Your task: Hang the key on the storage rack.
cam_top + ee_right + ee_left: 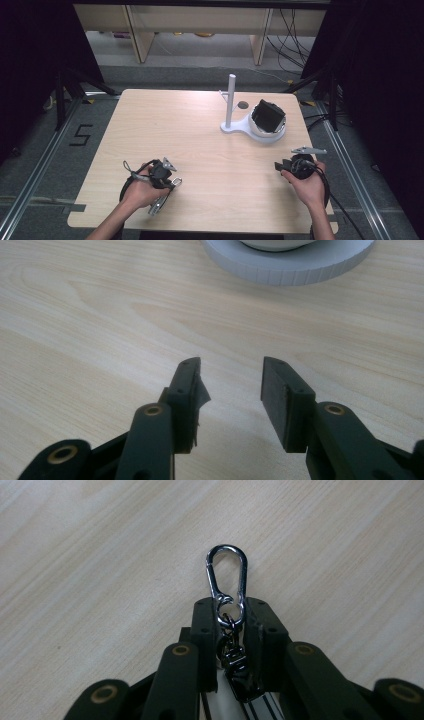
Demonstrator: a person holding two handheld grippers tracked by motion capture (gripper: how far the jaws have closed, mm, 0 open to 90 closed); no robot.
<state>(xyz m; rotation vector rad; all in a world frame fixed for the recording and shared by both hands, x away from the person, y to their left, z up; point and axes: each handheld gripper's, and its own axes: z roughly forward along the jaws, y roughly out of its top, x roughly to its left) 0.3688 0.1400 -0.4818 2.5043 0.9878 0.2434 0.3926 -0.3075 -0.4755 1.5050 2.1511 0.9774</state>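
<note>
- The left tongs [231, 611] are clamped on the lower end of a silver carabiner clip [227, 575], low in the middle of the left gripper view.
- Its long axis runs straight up the frame, its rounded loop pointing away from the jaws over the tabletop [90, 565].
- The right tongs [231, 377] gape about halfway, holding nothing.

On my high view I see a light wooden table [200, 150]. Right of centre on it sits a white stand [252, 127] with an upright post [230, 97], and its round base cradles a tilted black block [268, 116].
</note>
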